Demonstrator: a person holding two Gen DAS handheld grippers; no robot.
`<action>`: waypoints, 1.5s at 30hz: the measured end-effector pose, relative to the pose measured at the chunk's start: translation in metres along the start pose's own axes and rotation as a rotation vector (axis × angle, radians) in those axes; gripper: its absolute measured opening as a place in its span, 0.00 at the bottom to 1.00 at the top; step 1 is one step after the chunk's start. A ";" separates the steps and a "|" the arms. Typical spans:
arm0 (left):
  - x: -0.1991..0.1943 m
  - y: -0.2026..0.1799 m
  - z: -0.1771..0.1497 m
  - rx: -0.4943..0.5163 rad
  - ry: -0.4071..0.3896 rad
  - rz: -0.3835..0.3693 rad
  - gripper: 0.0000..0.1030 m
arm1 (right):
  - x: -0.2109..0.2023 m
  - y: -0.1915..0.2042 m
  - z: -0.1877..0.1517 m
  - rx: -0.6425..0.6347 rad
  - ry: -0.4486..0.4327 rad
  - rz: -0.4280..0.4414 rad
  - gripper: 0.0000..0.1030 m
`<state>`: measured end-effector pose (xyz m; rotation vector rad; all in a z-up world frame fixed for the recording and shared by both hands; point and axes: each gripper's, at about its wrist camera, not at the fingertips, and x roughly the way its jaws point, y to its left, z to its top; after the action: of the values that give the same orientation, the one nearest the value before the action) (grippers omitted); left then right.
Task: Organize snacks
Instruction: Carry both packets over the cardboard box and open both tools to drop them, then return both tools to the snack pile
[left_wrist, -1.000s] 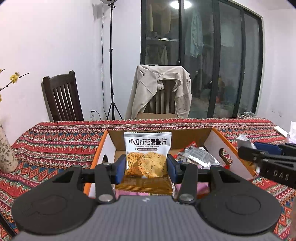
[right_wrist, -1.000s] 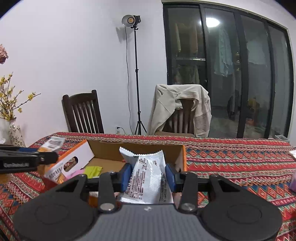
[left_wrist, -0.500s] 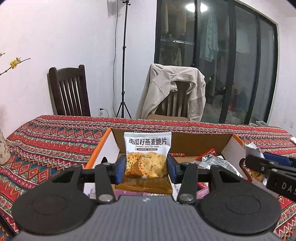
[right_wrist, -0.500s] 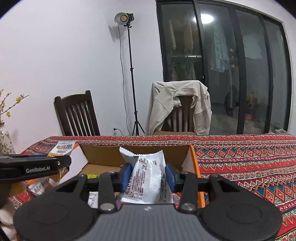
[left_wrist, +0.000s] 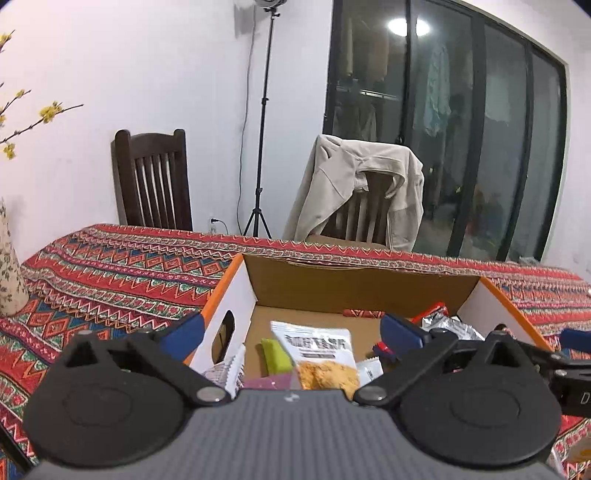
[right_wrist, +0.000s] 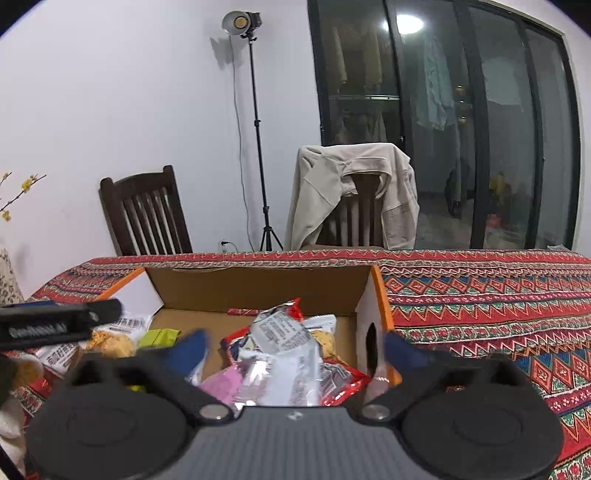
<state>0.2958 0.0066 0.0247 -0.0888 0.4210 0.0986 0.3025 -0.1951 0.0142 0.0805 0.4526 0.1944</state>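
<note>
Just opened wide at the left gripper (left_wrist: 291, 330), gripping nothing, with the orange crisp packet (left_wrist: 321, 354) lying loose below in the cardboard box (left_wrist: 362, 288), beside a green packet (left_wrist: 275, 356). Same at the right gripper (right_wrist: 297, 347): just spread to full width, clamping nothing, with the silver packet (right_wrist: 284, 354) resting on top of the heap of red and pink wrappers inside the box. Looks like the release step done for both snacks, so judging the hazards from the withdrawal onward. Straddles the box's walls on both sides: on the left, with the outer blue pad (left_wrist: 184, 332) outside the white wall by the handle slot; on the right, with the outer pad (right_wrist: 402, 347) outside the opposite wall. Could catch an orange rim if pulled sideways or dipped lower, and so drag or tip the light box across the patterned tablecloth (left_wrist: 122, 266). Could also hook the silver packet, perched high and crumpled on the pile, and flick it over the wall. Sits close to the other gripper too, so risks a knock between the two if lifted carelessly. Safest to rise straight up before swinging away. Cannot tell how many snacks remain outside the box.
</note>
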 end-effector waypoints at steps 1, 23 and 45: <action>0.001 0.001 0.000 -0.004 0.003 0.006 1.00 | 0.000 -0.001 0.000 0.003 0.004 -0.005 1.00; -0.055 -0.002 0.023 0.011 -0.021 -0.053 1.00 | -0.049 0.006 0.021 -0.008 -0.071 -0.002 1.00; -0.152 0.050 -0.040 0.042 0.015 -0.052 1.00 | -0.145 0.021 -0.038 -0.015 -0.043 0.052 1.00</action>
<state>0.1357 0.0402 0.0475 -0.0589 0.4349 0.0380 0.1542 -0.2032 0.0446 0.0817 0.4067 0.2466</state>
